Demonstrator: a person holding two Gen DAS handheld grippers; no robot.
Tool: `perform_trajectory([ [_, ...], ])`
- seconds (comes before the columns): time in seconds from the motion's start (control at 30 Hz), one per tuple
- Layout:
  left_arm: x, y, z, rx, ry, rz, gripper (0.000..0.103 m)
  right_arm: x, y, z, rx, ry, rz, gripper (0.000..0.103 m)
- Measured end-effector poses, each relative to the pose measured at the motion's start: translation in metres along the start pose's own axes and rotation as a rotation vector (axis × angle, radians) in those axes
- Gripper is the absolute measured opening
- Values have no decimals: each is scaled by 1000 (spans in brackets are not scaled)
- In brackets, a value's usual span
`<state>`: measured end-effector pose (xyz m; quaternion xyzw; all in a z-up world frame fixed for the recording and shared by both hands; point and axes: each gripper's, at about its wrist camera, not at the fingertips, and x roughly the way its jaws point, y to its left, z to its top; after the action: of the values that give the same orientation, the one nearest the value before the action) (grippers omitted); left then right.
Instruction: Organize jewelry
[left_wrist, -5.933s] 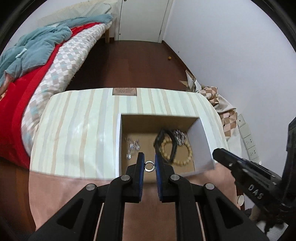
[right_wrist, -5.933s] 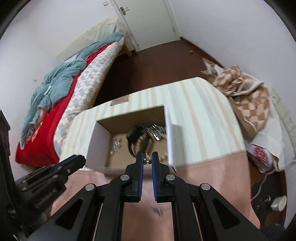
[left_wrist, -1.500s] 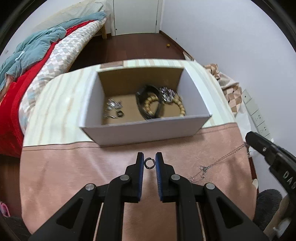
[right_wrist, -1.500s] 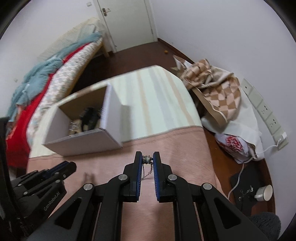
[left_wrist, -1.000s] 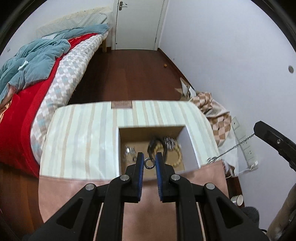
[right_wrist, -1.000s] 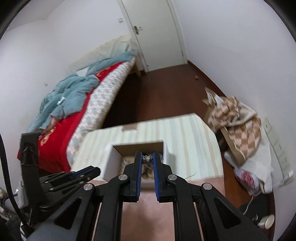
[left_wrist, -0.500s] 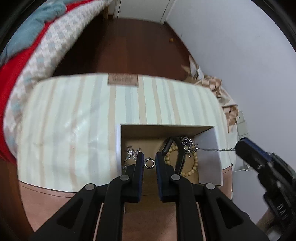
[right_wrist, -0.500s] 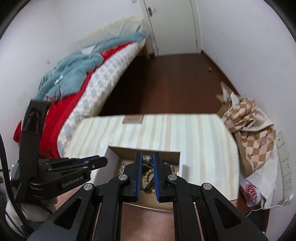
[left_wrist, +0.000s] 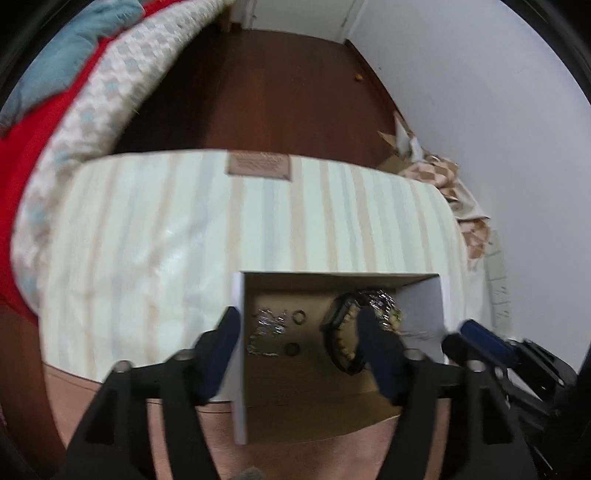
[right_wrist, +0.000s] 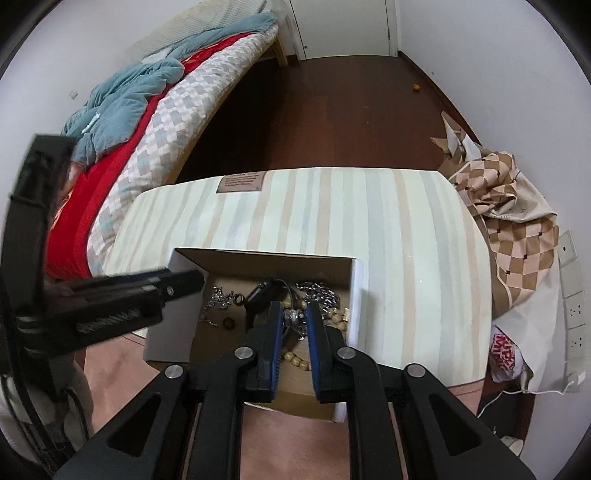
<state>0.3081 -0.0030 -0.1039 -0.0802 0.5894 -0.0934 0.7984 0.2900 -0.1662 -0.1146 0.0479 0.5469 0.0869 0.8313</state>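
Observation:
An open cardboard box (left_wrist: 240, 332) (right_wrist: 354, 295) stands on the striped tablecloth. It holds silver earrings (left_wrist: 267, 325), two small rings (left_wrist: 298, 316), a black bracelet (left_wrist: 338, 343) and a wooden bead bracelet (right_wrist: 293, 356). My left gripper (left_wrist: 297, 326) is open wide over the box, and a ring (left_wrist: 292, 349) lies on the box floor below it. My right gripper (right_wrist: 294, 317) is shut on a silver necklace (right_wrist: 293, 316) just above the box's right side.
A bed with red and blue bedding (right_wrist: 147, 92) runs along the left. A checkered cloth (right_wrist: 517, 206) lies at the right by wall sockets (right_wrist: 572, 295). The pink table surface (right_wrist: 295, 432) lies nearest me.
My left gripper has opened and let the ring fall into the box. My right gripper has come lower over the box with the necklace.

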Motion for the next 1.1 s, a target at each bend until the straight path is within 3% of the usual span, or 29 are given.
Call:
perform_trajectory([
  [0.03,-3,1,0,2,-11,5,75,-2,0,-1,1,1,-8,33],
  [0.1,-11,3,-2,-1,-30,29,76,-6,-1,-4,3,2,-17,63],
  [0.2,-21,4,-7,1,-64,86,98,-11,3,-11,-8,-1,-75,67],
  [0.27,-28,5,-14,16,-105,146,100,-10,3,-17,-6,11,-114,72],
  [0.3,-30,6,-19,25,-124,188,101,-9,3,-19,-4,15,-124,84],
  [0.37,-31,8,-28,32,-148,240,103,-8,3,-27,4,21,-147,93],
  [0.5,-26,16,-47,41,-164,310,103,-2,4,-38,15,39,-184,102],
  [0.73,-32,16,-74,22,-149,301,103,-11,5,-54,41,25,-216,102],
  [1.1,-116,-15,-123,52,-286,268,103,-108,17,-87,41,-115,-251,102],
])
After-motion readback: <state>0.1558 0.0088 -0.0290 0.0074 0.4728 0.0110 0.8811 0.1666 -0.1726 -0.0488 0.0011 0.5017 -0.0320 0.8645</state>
